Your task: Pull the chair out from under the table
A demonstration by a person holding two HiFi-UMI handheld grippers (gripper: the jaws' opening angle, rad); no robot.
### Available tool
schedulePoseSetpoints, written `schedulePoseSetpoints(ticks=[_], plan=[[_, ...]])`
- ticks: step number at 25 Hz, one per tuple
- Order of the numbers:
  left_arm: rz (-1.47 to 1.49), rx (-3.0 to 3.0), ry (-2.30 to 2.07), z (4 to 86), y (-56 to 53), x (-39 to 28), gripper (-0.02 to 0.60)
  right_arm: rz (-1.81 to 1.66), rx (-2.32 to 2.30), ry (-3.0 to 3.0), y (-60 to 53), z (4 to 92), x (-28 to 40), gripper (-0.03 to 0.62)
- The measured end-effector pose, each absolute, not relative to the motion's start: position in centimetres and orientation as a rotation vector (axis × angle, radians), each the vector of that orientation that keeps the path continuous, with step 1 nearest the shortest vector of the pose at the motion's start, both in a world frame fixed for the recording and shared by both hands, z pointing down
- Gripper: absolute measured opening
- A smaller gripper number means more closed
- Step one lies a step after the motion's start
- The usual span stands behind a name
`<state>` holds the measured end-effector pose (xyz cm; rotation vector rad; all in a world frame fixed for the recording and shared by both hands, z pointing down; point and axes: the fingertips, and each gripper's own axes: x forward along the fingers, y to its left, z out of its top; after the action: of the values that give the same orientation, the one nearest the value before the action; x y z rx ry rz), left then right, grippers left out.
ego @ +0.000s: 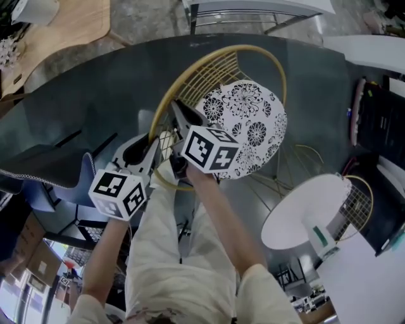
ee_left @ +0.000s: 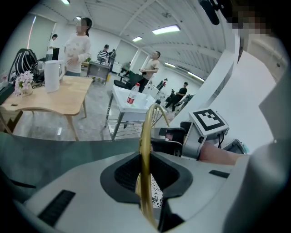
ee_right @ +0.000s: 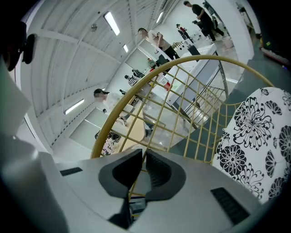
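Observation:
A gold wire chair (ego: 190,71) with a round black-and-white flowered cushion (ego: 250,130) stands partly under the dark glass table (ego: 95,88). Both grippers hold the near side of its back. My left gripper (ego: 154,149) is shut on the gold rim (ee_left: 146,145), which runs upright between its dark pads (ee_left: 173,177). My right gripper (ego: 180,121) is just to the right of it, shut on a thin wire (ee_right: 136,184) of the back's grid, below the rim (ee_right: 136,86). The cushion (ee_right: 254,132) lies to the right in the right gripper view.
A white round table (ego: 304,212) stands at the lower right and a grey padded chair (ego: 50,168) at the left. A wooden table (ego: 69,22) and a white metal-framed table (ego: 253,7) stand beyond the glass table. The person's legs (ego: 171,253) are right behind the chair.

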<state>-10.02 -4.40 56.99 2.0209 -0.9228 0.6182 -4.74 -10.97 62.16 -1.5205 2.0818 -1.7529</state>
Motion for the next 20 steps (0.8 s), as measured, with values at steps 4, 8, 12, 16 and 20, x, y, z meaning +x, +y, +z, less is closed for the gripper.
schedulePoseSetpoints(ticks=[4, 8, 12, 16, 20], plan=[[0.612, 2.017, -0.941, 57.1, -5.4, -11.7, 0.072, -1.755, -1.510, 2.101, -12.1, 62.3, -6.4, 0.031], [0.608, 2.009, -0.952, 57.1, -6.3, -12.9, 0.072, -1.764, -1.511, 2.108, -12.9, 62.3, -7.6, 0.031], [0.600, 2.008, -0.956, 56.8, -8.0, -14.8, 0.072, -1.757, -1.518, 2.098, -14.6, 62.1, -9.4, 0.031], [0.591, 1.996, -0.987, 56.9, -9.3, -17.1, 0.072, -1.761, -1.491, 2.122, -15.9, 62.3, -11.7, 0.031], [0.595, 1.993, -1.005, 57.1, -9.1, -16.5, 0.071, -1.765, -1.483, 2.123, -15.7, 62.4, -11.0, 0.031]])
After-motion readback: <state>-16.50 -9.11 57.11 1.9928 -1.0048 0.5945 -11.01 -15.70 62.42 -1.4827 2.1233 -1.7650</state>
